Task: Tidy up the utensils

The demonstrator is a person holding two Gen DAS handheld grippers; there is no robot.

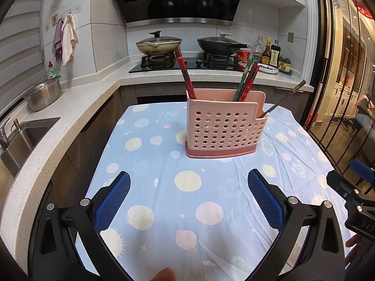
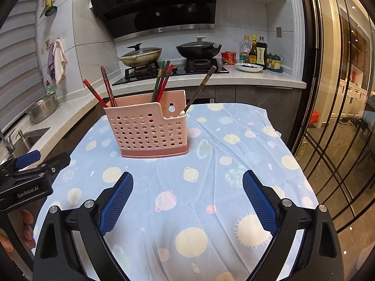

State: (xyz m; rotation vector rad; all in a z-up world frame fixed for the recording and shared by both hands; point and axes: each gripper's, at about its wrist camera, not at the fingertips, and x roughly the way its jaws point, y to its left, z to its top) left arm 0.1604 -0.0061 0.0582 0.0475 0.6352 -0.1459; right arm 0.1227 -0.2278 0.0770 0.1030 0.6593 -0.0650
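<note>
A pink perforated utensil holder (image 1: 225, 131) stands on the table with the blue planet-print cloth (image 1: 164, 201); it also shows in the right wrist view (image 2: 150, 131). Several red and green chopsticks (image 1: 246, 82) and a dark one (image 1: 284, 99) stick up out of it; in the right wrist view the red ones (image 2: 161, 82) and the dark one (image 2: 200, 89) lean apart. My left gripper (image 1: 188, 187) is open and empty, short of the holder. My right gripper (image 2: 187, 187) is open and empty, also short of it.
A white counter with a sink (image 1: 25, 138) and a steel colander (image 1: 44, 92) runs along the left. A stove with two lidded woks (image 1: 159, 44) and sauce bottles (image 1: 269, 52) is behind. Glass doors (image 2: 339, 117) stand to the right.
</note>
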